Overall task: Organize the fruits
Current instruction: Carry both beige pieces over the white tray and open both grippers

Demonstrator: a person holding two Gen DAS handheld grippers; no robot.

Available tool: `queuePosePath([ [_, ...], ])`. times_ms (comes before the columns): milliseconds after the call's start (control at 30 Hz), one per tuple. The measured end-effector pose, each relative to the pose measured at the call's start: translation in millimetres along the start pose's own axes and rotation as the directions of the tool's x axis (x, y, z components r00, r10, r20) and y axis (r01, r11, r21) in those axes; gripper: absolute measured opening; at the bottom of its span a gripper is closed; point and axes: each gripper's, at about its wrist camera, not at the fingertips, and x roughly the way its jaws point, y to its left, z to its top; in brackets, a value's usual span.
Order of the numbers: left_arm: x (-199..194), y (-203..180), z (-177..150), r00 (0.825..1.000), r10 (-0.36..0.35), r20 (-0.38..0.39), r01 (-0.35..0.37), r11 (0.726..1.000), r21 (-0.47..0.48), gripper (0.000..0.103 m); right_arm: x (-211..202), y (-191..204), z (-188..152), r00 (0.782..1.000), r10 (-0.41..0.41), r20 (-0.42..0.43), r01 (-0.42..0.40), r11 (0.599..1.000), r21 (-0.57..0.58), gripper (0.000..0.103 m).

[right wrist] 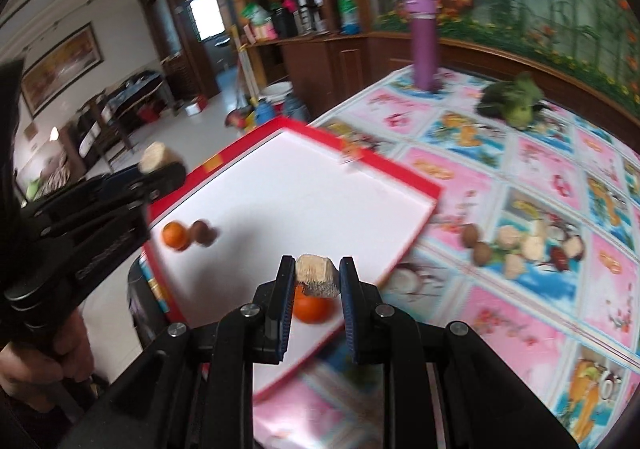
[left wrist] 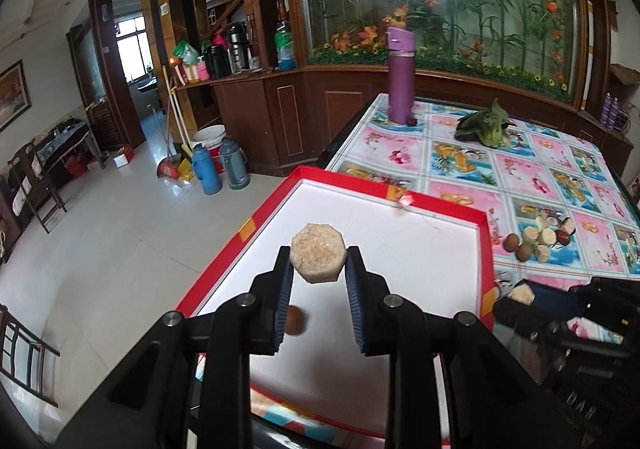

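Both tongs are loaded! The left tongs [left wrist: 319, 269] pinch a pale octagonal sugarcane chunk [left wrist: 318, 257] by its flat sides, hovering above the red-rimmed tray [left wrist: 486, 249]. The right tongs [right wrist: 317, 281] clamp a second sugarcane piece [right wrist: 316, 276], with an orange [right wrist: 314, 309] on the tray just beneath. I'd judge these chunks stiff, fibrous and light: opposing flat faces suit them. More pieces [right wrist: 520, 245] wait on the counter [right wrist: 520, 329], off to the right.
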Motion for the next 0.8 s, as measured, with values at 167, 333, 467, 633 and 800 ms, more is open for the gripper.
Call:
queuePosePath([
  [167,9.1,12.2,-9.5,0.999,0.023,-0.028,-0.023,1.000,-0.008,0.028,13.6,21.7,-6.0,0.999,0.021,-0.031,-0.022,0.999,-0.035,0.020],
  [333,18.7,21.8,-18.2,0.998,0.038,-0.055,-0.039,0.999,-0.014,0.028,19.9,30.0,-8.2,0.998,0.022,-0.050,-0.025,0.999,-0.046,0.021],
  [467,25.6,25.2,-22.3,0.996,0.049,-0.070,-0.050,0.999,-0.013,0.028,23.1,35.7,-8.5,0.998,0.018,-0.061,-0.022,0.998,-0.052,0.021],
  [633,37.2,27.8,-26.3,0.992,0.069,-0.101,-0.071,0.997,-0.008,0.029,31.6,37.7,-6.8,0.996,0.022,-0.085,-0.025,0.999,-0.045,0.022],
  [800,43.2,30.9,-31.3,0.989,0.082,-0.127,-0.084,0.996,-0.009,0.045,33.8,37.2,-6.1,0.996,0.041,-0.084,-0.043,0.999,-0.026,0.025],
])
